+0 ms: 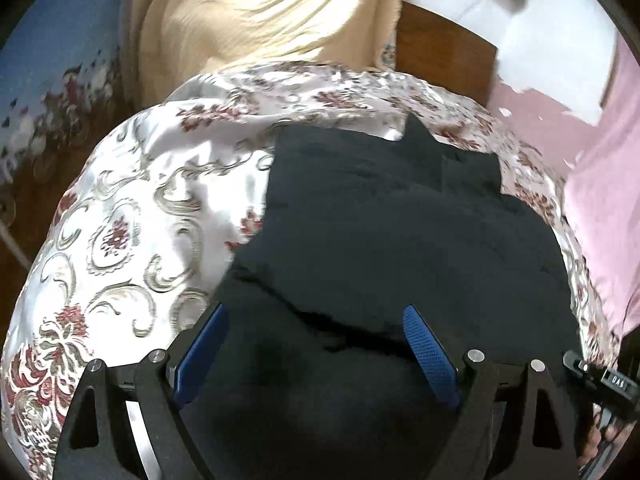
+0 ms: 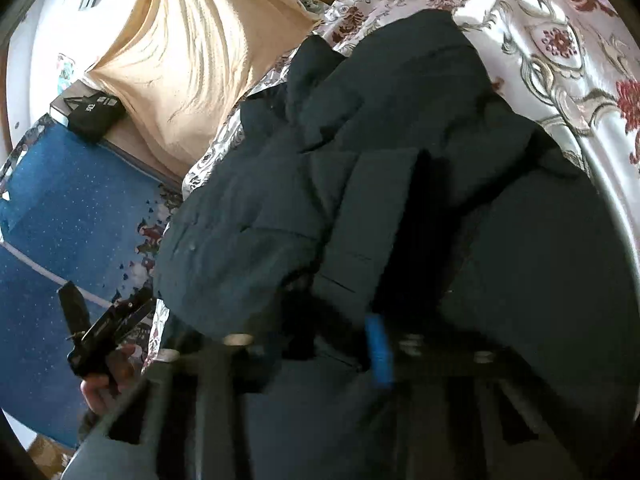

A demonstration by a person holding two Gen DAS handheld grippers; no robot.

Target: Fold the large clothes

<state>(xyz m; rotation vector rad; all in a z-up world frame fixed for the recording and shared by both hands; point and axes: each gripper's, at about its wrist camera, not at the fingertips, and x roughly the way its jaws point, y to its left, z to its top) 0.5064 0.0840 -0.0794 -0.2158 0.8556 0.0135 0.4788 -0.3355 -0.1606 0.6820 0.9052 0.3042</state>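
Observation:
A large dark garment (image 1: 400,232) lies rumpled on a floral bedspread (image 1: 132,208). My left gripper (image 1: 316,344) stands open just above the garment's near fold, its blue pads (image 1: 204,344) wide apart with nothing clamped between them. In the right wrist view the same dark garment (image 2: 360,160) is bunched into folds. My right gripper (image 2: 352,344) is blurred, one blue pad (image 2: 378,354) shows, and the jaws are closed on a fold of the dark fabric that hides the other finger. The left gripper (image 2: 100,328) shows there too, held in a hand (image 2: 100,388).
A cream cloth (image 1: 248,20) hangs beyond the bed's far edge. Blue patterned carpet (image 2: 60,220) covers the floor beside the bed. A black box (image 2: 94,112) sits on a low stand. Pink fabric (image 1: 600,220) lies at the right, next to a brown wooden panel (image 1: 440,52).

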